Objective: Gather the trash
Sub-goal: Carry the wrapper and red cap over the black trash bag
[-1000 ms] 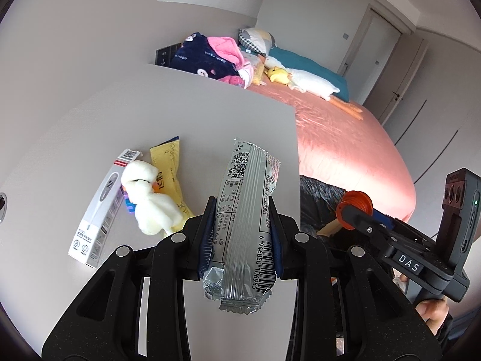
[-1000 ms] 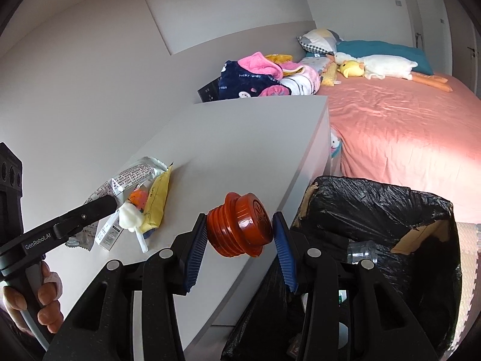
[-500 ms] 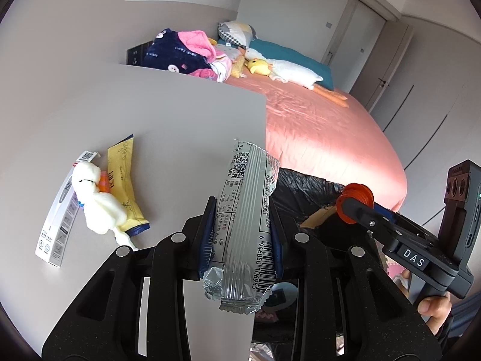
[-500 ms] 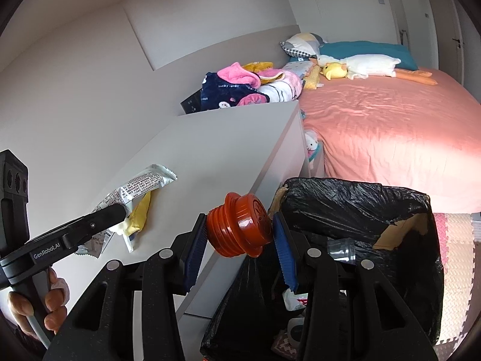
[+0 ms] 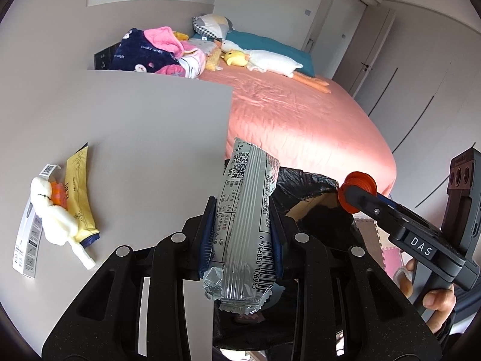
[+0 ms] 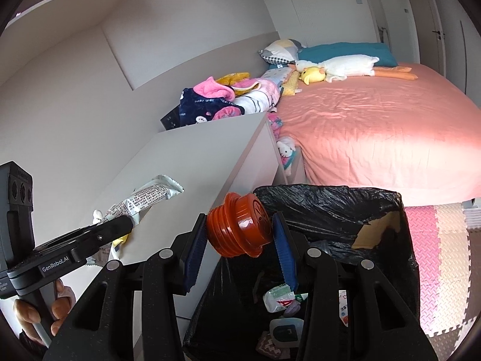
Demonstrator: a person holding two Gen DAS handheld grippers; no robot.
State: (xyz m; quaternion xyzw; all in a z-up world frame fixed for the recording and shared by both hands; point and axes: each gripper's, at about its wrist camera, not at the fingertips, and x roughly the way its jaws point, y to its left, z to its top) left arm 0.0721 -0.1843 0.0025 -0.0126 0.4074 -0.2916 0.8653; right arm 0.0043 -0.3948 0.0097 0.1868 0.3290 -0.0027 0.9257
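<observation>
Over the black-lined bin (image 6: 330,207), your right gripper (image 6: 240,234) pinches an orange cap (image 6: 239,228); your left gripper (image 5: 242,234) clamps a silver wrapper (image 5: 248,219). Next, spread both jaws above the opening.

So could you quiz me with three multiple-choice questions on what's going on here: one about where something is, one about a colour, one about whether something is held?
1. Where is the black-lined trash bin?
A. On the bed
B. On the floor beside the white cabinet
C. On the cabinet top

2. What colour is the ribbed plastic cap in the right gripper?
A. Orange-red
B. Green
C. White

3. What is the state of the silver snack wrapper?
A. Lying in the bin
B. Lying on the cabinet
C. Clamped in the left gripper

Answers: 1 B, its bag opens just past the cabinet's edge; 2 A, it shows orange-red between the blue pads; 3 C, both pads press its sides.
</observation>
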